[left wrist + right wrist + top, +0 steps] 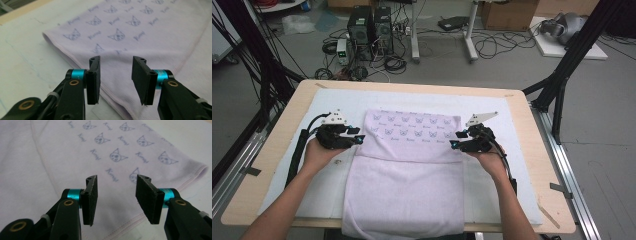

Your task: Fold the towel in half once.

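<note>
In the high view, a pale lilac cloth with small printed cat faces (412, 150) lies in the middle of the light wooden surface (532, 130), on top of a white padded mat (492, 107). The far part of the cloth is folded over toward the person, so the printed band lies across the top and the plain part reaches to the near edge of the surface and hangs a little over it. The left hand-held gripper (359, 136) is at the left end of the printed band, just beside its edge. The right hand-held gripper (454, 140) is at the right end of the same band, also close to the edge. Both point inward, toward each other. Behind the surface, on the floor, stand two black computer towers (371, 27) among many cables.

In the left gripper view, the left hand-held gripper (116, 75) has its jaws wide apart, with nothing between them. The folded edge of the cloth (117, 32) runs under the jaws, and the rounded corner of the fold is at the left, on the white mat (25, 57).

In the right gripper view, the right hand-held gripper (117, 195) is also wide apart and holds nothing. The cloth (112, 152) lies below its jaws, and the seamed edge passes under the right jaw
</note>
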Motion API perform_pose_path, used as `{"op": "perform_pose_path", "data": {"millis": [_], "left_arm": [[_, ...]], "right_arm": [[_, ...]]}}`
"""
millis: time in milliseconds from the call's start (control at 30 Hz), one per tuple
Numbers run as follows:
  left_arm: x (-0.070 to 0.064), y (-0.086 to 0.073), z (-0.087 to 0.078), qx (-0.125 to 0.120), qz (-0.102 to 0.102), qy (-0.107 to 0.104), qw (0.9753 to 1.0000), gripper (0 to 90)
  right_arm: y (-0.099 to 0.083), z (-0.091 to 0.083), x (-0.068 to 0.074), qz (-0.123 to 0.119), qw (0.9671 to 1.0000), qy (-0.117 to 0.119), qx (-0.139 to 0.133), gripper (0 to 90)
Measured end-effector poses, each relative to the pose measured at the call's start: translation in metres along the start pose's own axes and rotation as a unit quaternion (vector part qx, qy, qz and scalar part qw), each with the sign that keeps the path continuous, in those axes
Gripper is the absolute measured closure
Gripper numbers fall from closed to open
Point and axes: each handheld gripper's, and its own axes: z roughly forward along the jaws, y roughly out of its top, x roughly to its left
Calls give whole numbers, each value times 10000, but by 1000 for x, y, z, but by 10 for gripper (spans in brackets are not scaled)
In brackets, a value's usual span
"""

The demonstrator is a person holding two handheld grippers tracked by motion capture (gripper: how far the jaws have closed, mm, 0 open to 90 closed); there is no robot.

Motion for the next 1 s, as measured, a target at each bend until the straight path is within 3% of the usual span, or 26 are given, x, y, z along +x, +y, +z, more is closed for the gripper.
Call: {"op": "perform_pose_path", "data": {"millis": [133,233,333,433,567,633,767,1000], "left_arm": [[-8,-11,1,43,61,-169,9998,611],[-11,-17,4,136,95,-208,9996,612],[-13,-22,8,274,103,-239,9993,617],[-16,-29,15,413,163,-284,9986,692],[-15,-29,15,374,183,-181,9990,839],[-15,-29,14,388,142,-173,9990,861],[-15,-26,9,294,105,-143,9994,869],[-15,-8,-17,-57,18,-112,9999,869]], "right_arm": [[-14,-1,9,-8,10000,70,-16,539],[-19,3,15,-15,9993,163,327,536],[-23,6,20,-140,9995,116,265,554],[-32,13,20,-65,9990,192,407,596],[-42,16,20,-13,9998,169,143,755],[-42,15,18,24,9997,227,115,842],[-40,13,19,-45,9996,235,142,875],[-26,-10,21,-74,9993,252,-260,879]]}}
